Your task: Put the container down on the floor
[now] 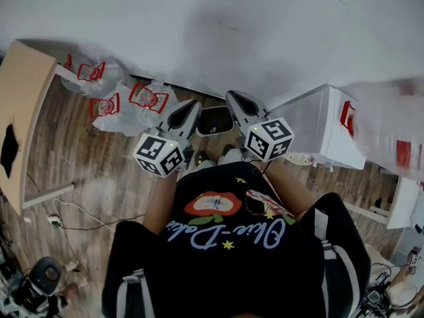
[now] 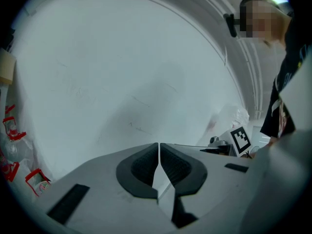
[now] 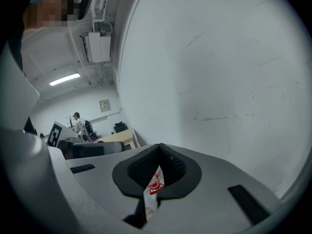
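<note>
In the head view a dark container with a pale rim [image 1: 213, 121] hangs between the two gripper tips, in front of the person's chest and above the wooden floor. My left gripper [image 1: 187, 114] is at its left side. In the left gripper view its jaws [image 2: 159, 156] are shut on a thin white sheet edge [image 2: 157, 179]. My right gripper [image 1: 242, 106] is at the container's right side. Its jaws [image 3: 158, 164] pinch a strip of clear plastic film with red print [image 3: 155, 183]. Whether the sheet and the film are part of the container is hidden.
Clear plastic bags with red print [image 1: 129, 99] lie on the floor by the white wall [image 1: 218, 25]. A wooden table [image 1: 20, 105] stands at left and a white cabinet [image 1: 321, 121] at right. Cables [image 1: 79, 216] trail over the floor at lower left.
</note>
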Demonstrator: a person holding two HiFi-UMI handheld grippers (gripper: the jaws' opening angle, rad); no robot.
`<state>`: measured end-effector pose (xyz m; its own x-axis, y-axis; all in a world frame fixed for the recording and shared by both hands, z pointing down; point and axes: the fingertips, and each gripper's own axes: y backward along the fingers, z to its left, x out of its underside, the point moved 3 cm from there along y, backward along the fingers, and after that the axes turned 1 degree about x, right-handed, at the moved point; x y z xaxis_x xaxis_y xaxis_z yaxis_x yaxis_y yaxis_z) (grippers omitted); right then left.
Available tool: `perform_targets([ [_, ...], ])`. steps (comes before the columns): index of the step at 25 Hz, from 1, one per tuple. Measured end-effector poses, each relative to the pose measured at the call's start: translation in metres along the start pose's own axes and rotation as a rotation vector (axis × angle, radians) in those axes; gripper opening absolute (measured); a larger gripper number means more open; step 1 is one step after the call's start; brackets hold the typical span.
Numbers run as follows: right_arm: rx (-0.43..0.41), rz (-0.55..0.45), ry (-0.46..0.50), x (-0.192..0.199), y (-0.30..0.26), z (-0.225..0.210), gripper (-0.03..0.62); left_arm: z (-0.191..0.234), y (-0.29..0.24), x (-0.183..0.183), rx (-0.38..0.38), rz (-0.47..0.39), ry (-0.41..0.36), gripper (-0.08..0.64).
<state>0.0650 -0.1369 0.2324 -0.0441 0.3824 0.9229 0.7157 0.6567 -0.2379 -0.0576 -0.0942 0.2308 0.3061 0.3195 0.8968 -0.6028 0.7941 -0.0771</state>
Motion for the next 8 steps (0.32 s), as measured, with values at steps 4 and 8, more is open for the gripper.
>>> perform_targets([
  [4, 0.000, -0.008, 0.012, -0.0025, -0.0034, 0.0001, -0.002, 0.0019, -0.0019, -0.0008, 0.006, -0.001, -0.003, 0.011],
  [8, 0.000, -0.009, 0.019, -0.0047, -0.0061, -0.0035, -0.002, 0.0025, -0.0057, -0.0023, 0.009, -0.006, -0.007, 0.011],
])
